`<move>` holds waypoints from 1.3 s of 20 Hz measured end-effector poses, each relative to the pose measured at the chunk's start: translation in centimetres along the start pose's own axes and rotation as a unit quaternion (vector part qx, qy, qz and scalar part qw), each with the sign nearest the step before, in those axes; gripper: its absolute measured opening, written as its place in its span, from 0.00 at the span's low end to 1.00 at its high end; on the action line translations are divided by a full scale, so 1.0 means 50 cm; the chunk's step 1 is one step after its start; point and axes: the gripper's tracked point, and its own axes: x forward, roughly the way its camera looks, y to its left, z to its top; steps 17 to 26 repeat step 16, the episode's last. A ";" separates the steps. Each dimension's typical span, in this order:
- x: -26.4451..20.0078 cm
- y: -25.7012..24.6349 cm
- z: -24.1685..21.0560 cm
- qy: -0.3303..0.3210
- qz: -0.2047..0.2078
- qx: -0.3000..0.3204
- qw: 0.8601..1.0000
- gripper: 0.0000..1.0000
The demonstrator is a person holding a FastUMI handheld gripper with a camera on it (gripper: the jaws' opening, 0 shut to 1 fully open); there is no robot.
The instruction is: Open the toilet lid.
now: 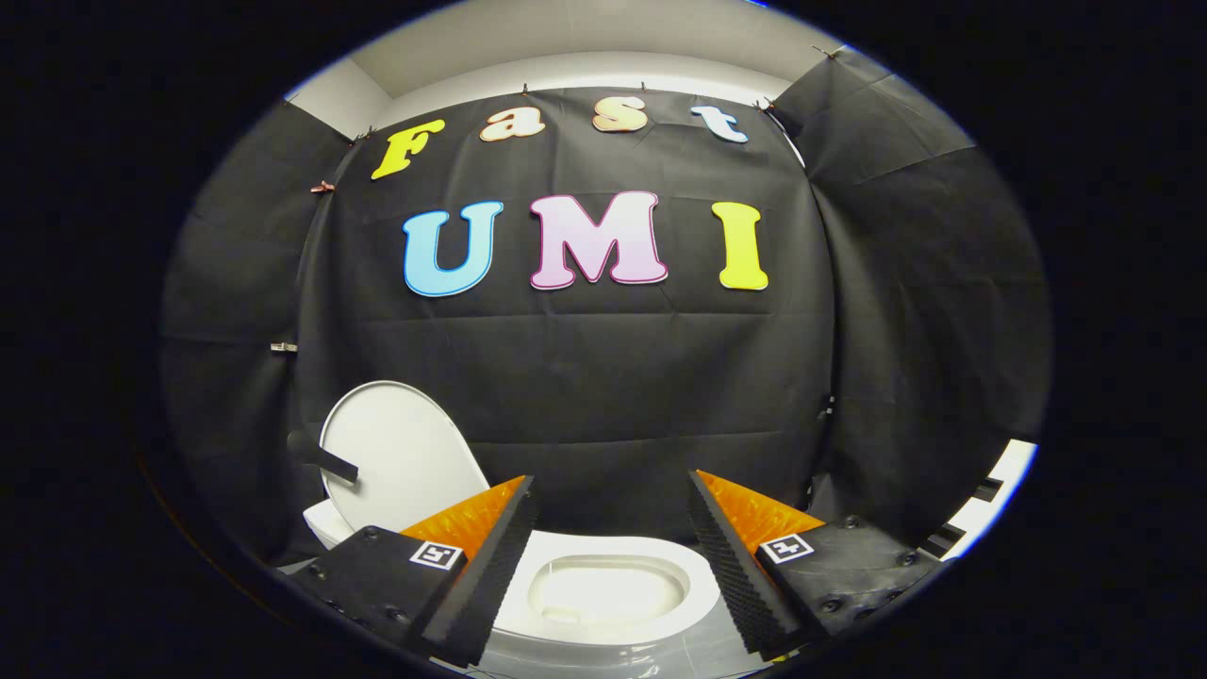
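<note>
Black cloth wall (585,377) across the far side, creased, pinned along its top, wrapping round to left and right. Pale strip of ceiling or upper wall (566,47) above it. White toilet (702,585) low and near, standing against the foot of the cloth, its bowl open to view between and just beyond the fingers. Toilet lid (396,462) already raised, standing nearly upright at the far left of the bowl, leaning back against the cloth, its rounded white underside facing the near side. Short dark handle or bar (325,459) sticking out across the left edge of the lid. Gripper (613,490) hovering above the bowl, fingers spread wide apart, gripping nothing, the open bowl showing in the gap. Left finger tip (514,514) just right of the lid's lower edge, whether touching it cannot be told. Small square marker (437,554) on the left finger mount, a matching one on the right.
</note>
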 end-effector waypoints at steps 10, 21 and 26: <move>-0.010 -0.004 -0.098 0.023 0.005 -0.007 1.000 0.98; -0.008 -0.013 -0.101 0.026 0.000 -0.002 1.000 0.99; -0.008 -0.013 -0.101 0.026 0.000 -0.002 1.000 0.99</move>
